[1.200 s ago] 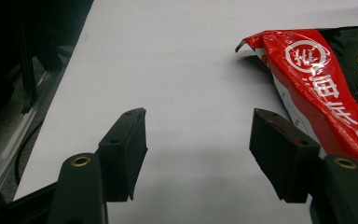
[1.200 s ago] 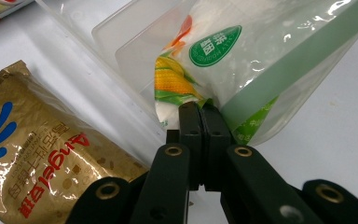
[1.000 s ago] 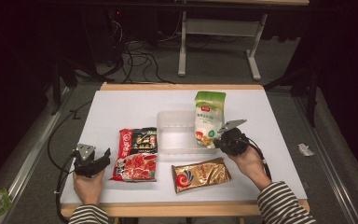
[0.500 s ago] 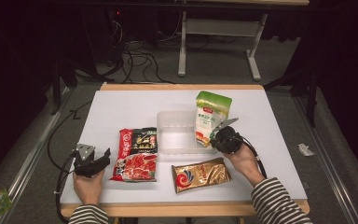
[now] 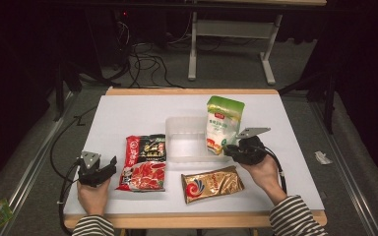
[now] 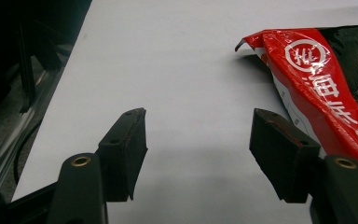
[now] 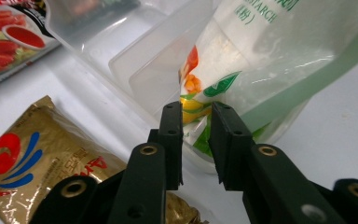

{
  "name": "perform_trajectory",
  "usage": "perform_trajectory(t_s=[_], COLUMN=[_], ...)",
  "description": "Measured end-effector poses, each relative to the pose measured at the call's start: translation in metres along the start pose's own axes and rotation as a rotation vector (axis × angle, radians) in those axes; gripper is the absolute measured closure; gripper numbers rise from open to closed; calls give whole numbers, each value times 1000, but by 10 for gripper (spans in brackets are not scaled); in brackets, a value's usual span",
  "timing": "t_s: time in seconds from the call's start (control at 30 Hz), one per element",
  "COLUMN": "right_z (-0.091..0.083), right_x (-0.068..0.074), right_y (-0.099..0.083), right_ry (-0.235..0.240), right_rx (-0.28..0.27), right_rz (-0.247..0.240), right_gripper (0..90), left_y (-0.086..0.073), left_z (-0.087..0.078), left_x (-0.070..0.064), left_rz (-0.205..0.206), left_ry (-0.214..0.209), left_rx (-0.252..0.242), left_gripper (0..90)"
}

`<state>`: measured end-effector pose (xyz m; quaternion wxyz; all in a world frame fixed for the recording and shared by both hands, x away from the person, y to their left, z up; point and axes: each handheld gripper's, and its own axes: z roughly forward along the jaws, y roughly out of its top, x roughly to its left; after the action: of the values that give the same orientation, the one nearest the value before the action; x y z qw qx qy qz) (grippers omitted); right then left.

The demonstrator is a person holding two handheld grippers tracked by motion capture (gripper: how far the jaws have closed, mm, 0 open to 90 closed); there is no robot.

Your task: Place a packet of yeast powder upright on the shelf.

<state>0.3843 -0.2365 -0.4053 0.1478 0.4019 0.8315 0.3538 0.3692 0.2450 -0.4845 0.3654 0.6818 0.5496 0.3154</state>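
A green-and-white starch pouch (image 5: 224, 123) stands upright at the right rim of a clear plastic container (image 5: 187, 140) in mid-table. My right gripper (image 5: 229, 150) is shut on the pouch's bottom edge; in the right gripper view its jaws (image 7: 196, 121) pinch the pouch (image 7: 261, 56) just above the container's wall (image 7: 135, 70). My left gripper (image 5: 112, 164) rests open near the table's front left, and its jaws (image 6: 198, 140) hold nothing. A red-and-black packet (image 5: 145, 162) (image 6: 326, 84) lies flat just right of it.
A gold packet (image 5: 212, 183) (image 7: 37, 158) lies flat near the front edge, below the right gripper. The white table top (image 5: 128, 113) has bare room at the back and left. Cables and a metal stand sit on the floor beyond the table.
My right gripper has moved left and closed in on the bottom of the starch pouch beside the container. The left gripper and the flat packets have stayed put.
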Motion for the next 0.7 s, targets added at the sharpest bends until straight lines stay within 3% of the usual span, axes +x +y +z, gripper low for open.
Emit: perform_trajectory(t_s=[0.37,0.7], right_z=[-23,-31], right_x=[-2,-3], right_y=[-22,-45], right_ry=[-35,-61], right_rx=[-92,-137], right_rz=[61,110], right_gripper=[608,562], left_y=[0,0], left_z=[1,1], left_x=[0,-1], left_rz=[7,5], left_ry=[-1,1], left_rx=[9,5], left_gripper=[368,368])
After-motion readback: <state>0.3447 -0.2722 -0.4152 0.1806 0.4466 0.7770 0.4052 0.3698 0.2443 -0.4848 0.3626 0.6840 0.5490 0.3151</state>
